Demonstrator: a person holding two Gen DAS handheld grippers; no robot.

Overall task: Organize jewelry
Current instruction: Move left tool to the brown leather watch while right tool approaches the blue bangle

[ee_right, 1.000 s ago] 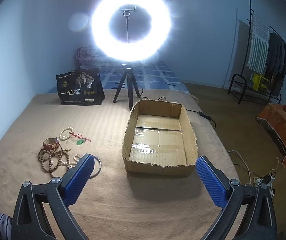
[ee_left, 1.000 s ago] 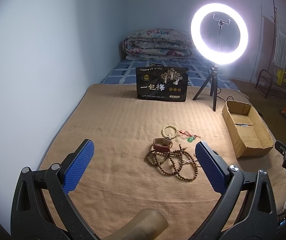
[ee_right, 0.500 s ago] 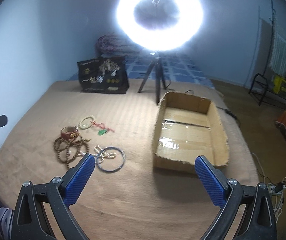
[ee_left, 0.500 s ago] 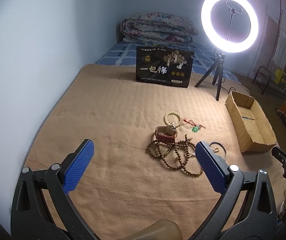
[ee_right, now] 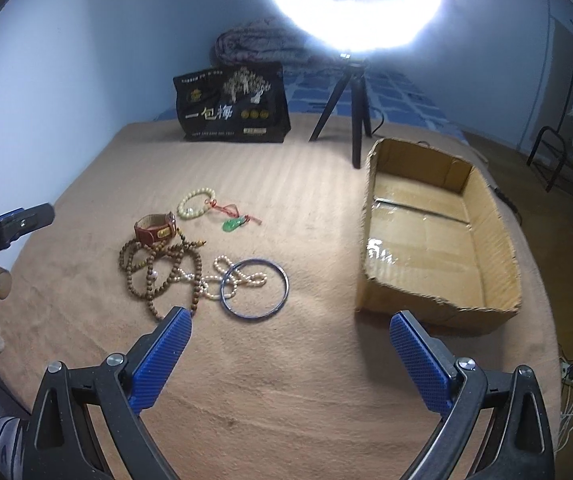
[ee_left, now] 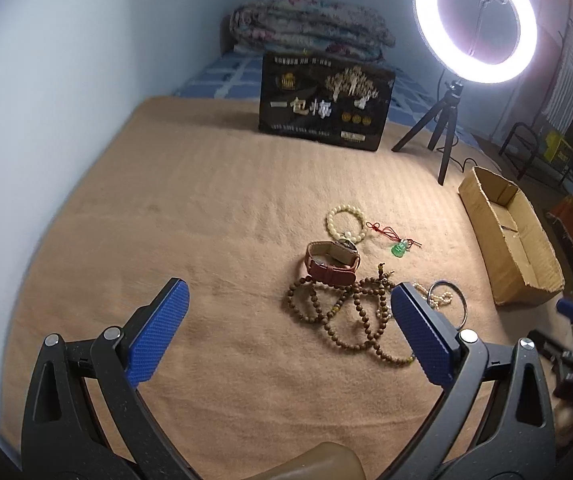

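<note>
On the tan blanket (ee_left: 206, 208) lies a jewelry pile: a brown bead necklace (ee_left: 342, 312), a red-brown watch (ee_left: 330, 262), a cream bead bracelet (ee_left: 346, 224), a green pendant on red cord (ee_left: 398, 249), a pearl strand (ee_right: 242, 278) and a thin bangle (ee_right: 254, 290). An empty cardboard box (ee_right: 434, 314) stands to their right. My left gripper (ee_left: 288, 285) hovers short of the necklace, its jaws closing with nothing between the pads. My right gripper (ee_right: 291, 312) is open above bare blanket, between bangle and box.
A lit ring light on a tripod (ee_left: 474, 24) and a black printed bag (ee_left: 324, 108) stand at the back, with a folded quilt (ee_left: 306, 32) behind them. A wall runs along the left. A metal rack (ee_left: 534, 148) and floor cables lie beyond the right edge.
Both grippers have come down and tilted toward the blanket, so the jewelry looks nearer. The right view has swung left, bringing the bangle and pearls into view.
</note>
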